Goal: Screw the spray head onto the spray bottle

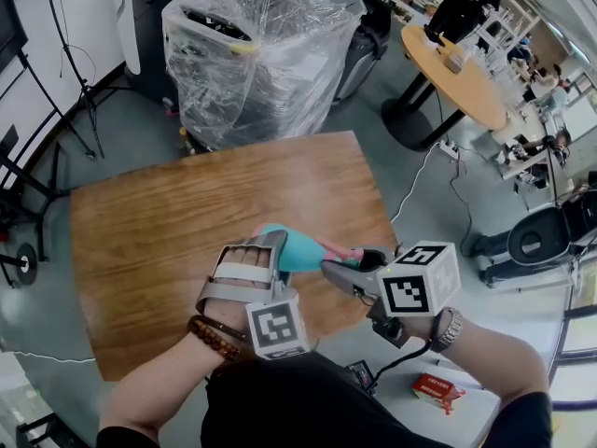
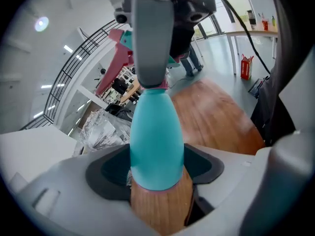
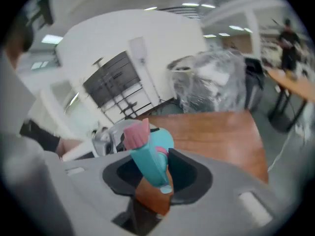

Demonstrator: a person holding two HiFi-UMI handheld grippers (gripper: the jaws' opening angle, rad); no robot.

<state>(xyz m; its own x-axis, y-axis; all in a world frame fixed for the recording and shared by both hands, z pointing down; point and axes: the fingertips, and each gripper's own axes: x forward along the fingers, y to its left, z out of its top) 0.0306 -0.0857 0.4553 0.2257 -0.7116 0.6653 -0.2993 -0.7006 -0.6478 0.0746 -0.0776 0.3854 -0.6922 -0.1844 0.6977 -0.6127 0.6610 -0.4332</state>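
Observation:
Both grippers meet in the air over the near edge of the wooden table [image 1: 168, 222]. My left gripper [image 1: 276, 255] is shut on the teal spray bottle [image 1: 297, 250], which lies roughly level with its neck pointing right. In the left gripper view the bottle [image 2: 155, 146] fills the gap between the dark pads [image 2: 110, 168]. My right gripper [image 1: 334, 267] is shut on the teal and pink spray head [image 1: 341, 249], which sits at the bottle's neck. In the right gripper view the spray head [image 3: 147, 156] stands between the jaws, with its pink nozzle [image 3: 135, 134] on top and the bottle [image 3: 165, 139] behind it.
A machine wrapped in clear plastic [image 1: 252, 54] stands beyond the table's far edge. A round table [image 1: 457, 73] with people near it is at the back right. A red box [image 1: 437, 390] lies on the floor at the right, and a cable [image 1: 420, 185] runs past the table.

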